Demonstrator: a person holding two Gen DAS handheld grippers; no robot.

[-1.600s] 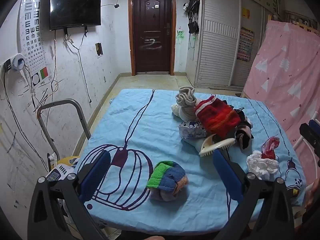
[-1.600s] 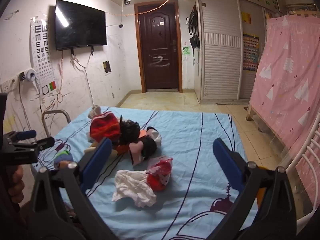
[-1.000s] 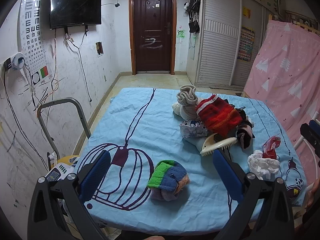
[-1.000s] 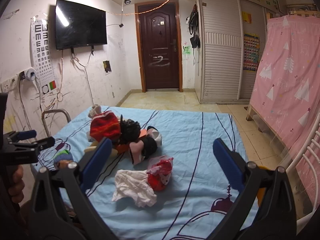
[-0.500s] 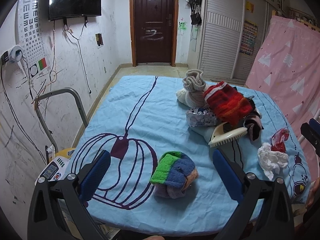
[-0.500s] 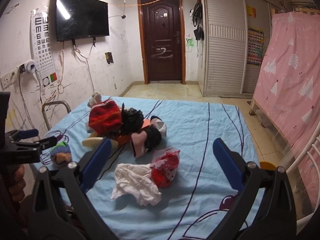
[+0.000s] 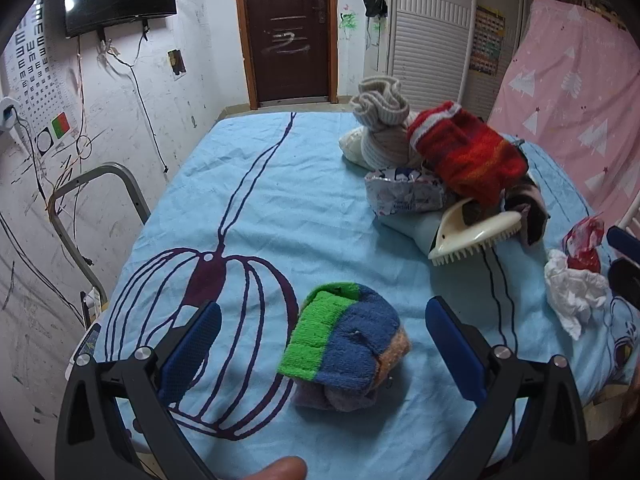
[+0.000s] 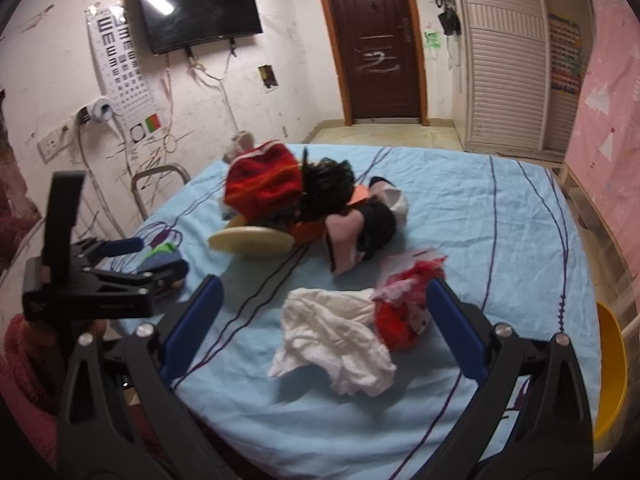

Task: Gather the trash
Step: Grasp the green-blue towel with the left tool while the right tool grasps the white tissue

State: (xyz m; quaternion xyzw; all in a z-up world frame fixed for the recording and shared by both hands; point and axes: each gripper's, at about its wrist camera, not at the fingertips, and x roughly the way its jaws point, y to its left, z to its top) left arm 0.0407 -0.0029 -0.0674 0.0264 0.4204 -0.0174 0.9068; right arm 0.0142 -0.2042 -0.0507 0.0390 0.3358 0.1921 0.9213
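Left gripper (image 7: 322,342) fingers spread wide, holding nothing, above rolled green-blue sock bundle (image 7: 346,346) on blue bedsheet (image 7: 240,208); right gripper (image 8: 320,320) fingers wide, holding nothing, flanking crumpled white tissue (image 8: 336,342) touching red wrapper (image 8: 404,312) near bed's front edge; farther back, cream brush (image 8: 250,241), red knit hat (image 8: 262,184), black clothes (image 8: 328,188) piled together.
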